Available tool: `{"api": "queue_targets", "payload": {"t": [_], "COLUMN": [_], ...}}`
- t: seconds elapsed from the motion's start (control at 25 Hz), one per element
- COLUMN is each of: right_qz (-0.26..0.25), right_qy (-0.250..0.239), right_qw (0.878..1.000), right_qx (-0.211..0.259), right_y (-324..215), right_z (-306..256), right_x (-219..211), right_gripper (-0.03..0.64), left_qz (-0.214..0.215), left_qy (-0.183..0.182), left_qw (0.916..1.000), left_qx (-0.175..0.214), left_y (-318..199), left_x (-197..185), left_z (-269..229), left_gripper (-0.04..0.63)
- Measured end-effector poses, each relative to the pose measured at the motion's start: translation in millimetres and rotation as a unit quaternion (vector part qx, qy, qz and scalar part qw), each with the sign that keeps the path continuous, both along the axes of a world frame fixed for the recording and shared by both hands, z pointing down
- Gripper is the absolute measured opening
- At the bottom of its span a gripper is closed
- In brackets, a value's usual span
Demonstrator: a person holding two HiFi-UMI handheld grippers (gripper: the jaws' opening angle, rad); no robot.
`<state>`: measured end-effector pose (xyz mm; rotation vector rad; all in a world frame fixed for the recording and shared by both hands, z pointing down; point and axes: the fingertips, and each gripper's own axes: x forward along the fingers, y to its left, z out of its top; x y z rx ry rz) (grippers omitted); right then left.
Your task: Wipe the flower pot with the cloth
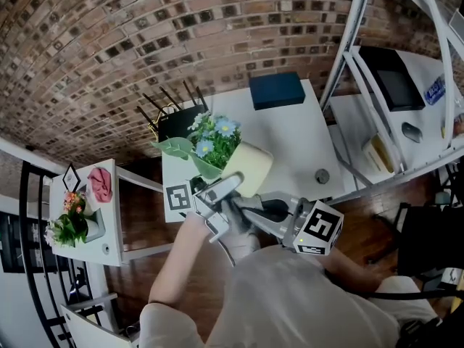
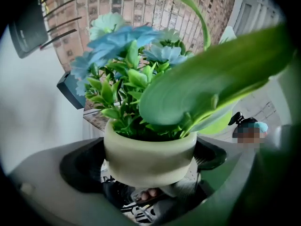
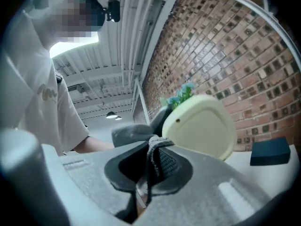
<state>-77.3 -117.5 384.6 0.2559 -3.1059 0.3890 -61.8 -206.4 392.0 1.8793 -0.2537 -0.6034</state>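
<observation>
Head view first: holds the flower pot (image 1: 250, 169) tilted and lifted clear of the white worktop (image 1: 304, 133), clamped in the left gripper (image 1: 221, 188), with the right gripper (image 1: 239, 220) set just beneath it. Left gripper view next: shows the jaws closed on either side of the flower pot (image 2: 149, 159), with blue flowers (image 2: 117, 39) and green leaves (image 2: 207, 84) crowding the lens (something of the other gripper just visible below the base). Right gripper view last: finds the jaws pinched together on the grey cloth (image 3: 157, 157), aimed at the pot's cream underside and close to it, though contact cannot be confirmed. Reads as the wiping step, at the base. Calls next for pressing the cloth onto the cream surface and sweeping around, keeping the left clamp firm and turning the pot to offer unwiped sides.
</observation>
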Motion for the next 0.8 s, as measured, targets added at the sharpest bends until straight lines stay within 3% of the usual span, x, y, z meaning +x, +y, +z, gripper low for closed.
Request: {"api": "queue_targets", "payload": {"t": [0.12,0.28,0.4,0.52,0.64,0.8], "right_qz": [0.023,0.096,0.163,0.206,0.208,0.163], "right_qy": [-0.011,-0.038,-0.042,-0.017,0.015,0.031], "right_qw": [0.999,0.993,0.985,0.978,0.977,0.983], "right_qx": [0.041,0.055,0.022,-0.028,-0.052,-0.075], "right_y": [-8,-46,-84,-110,-109,-88], "right_z": [-28,-53,-40,0,37,66], "right_x": [13,47,75,93,92,65], "right_gripper": [0.002,0.002,0.002,0.002,0.002,0.002], "left_qz": [0.001,0.022,0.025,0.025,0.021,0.010], "left_qy": [-0.005,-0.009,-0.001,0.028,0.048,0.082], "left_qw": [1.0000,0.9997,0.9997,0.9993,0.9986,0.9966], "left_qx": [-0.004,-0.001,0.000,-0.001,0.004,0.005], "left_y": [3,16,23,26,25,17], "left_x": [-1,4,9,11,10,5], "left_z": [8,12,11,4,-7,-20], "left_gripper": [0.615,0.615,0.615,0.615,0.615,0.615]}}
